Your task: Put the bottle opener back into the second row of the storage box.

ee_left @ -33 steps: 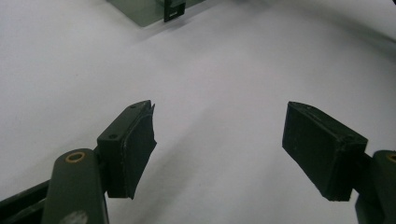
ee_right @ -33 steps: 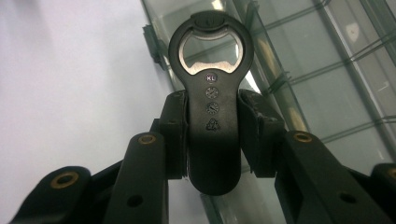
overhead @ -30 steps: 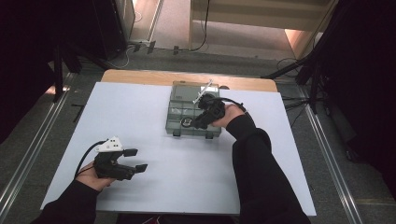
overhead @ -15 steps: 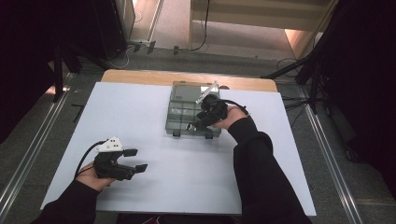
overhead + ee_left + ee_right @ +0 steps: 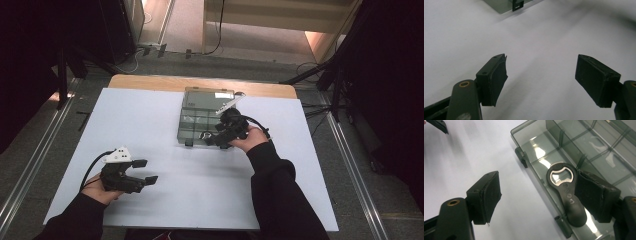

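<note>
High view: a white table top point(image 5: 165, 115) with a strip of bare wood along its far edge, set in a dim room; grey floor all round, metal rails point(image 5: 30, 165) running down both sides, dark stands and loose cables on the far floor, a pale wooden frame at the back. Near the far middle of the white surface, a smoky clear plastic organiser box point(image 5: 196, 120), lid open, divided into compartments. At its near right corner, the right gripper point(image 5: 216, 139), held in a hand with a dark sleeve, jaws spread and just opened wider, tip over the box's near edge. A small metal glint there, too small to name from here. Well apart, near the front left, the left gripper point(image 5: 146, 171) (grey three-cornered plate on top, cable trailing behind), jaws parted, nothing between them.

Left gripper view: two black jaws standing wide apart above bare white surface, grasping nothing. At the top edge, a corner of the box point(image 5: 499, 5) with a black latch.

Right gripper view: jaws released and wide, left one over white table, right one over the box point(image 5: 599, 147). A black bottle opener point(image 5: 570, 200) with a silver metal head, lying flat in the long compartment along the box's near wall, just beside the right pad; touching or not, cannot tell. Black latches on the box's outer wall.
</note>
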The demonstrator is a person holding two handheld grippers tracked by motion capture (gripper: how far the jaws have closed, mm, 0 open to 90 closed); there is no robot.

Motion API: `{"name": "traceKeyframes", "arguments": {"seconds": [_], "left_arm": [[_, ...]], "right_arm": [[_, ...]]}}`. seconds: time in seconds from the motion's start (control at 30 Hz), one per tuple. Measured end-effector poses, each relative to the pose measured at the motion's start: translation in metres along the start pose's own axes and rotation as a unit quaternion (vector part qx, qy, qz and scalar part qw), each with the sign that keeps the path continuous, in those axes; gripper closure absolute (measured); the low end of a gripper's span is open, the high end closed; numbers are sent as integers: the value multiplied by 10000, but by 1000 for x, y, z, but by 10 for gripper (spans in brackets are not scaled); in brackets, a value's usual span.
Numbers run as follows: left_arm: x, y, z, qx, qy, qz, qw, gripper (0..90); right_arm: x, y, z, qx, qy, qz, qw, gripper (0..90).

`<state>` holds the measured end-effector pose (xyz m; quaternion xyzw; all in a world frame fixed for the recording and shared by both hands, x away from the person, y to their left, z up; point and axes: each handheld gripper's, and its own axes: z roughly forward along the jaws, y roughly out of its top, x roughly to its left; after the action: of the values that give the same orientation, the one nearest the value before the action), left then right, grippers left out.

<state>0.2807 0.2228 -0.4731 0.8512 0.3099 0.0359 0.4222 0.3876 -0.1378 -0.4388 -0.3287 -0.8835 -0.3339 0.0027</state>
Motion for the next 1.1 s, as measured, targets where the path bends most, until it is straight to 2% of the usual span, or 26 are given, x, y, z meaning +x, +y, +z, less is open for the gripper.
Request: {"name": "traceKeyframes", "arguments": {"seconds": [0.23, 0.57, 0.8, 0.97, 1.1], "left_arm": [[0, 0, 0, -2, 14, -8, 10000, 252], [0, 0, 1, 24, 30, -16, 10000, 251], [0, 0, 1, 21, 25, -7, 10000, 251], [0, 0, 0, 2, 30, -8, 10000, 251], [0, 0, 0, 1, 18, 0, 10000, 251]], "right_arm": [[11, -12, -6, -128, -104, 66, 9998, 226], [26, -32, -10, -210, -127, 161, 9996, 228], [34, -49, -11, -287, -69, 237, 9993, 228], [40, -62, -18, -497, -125, 261, 9983, 228], [44, -76, -20, -492, -153, 278, 9983, 227]]}}
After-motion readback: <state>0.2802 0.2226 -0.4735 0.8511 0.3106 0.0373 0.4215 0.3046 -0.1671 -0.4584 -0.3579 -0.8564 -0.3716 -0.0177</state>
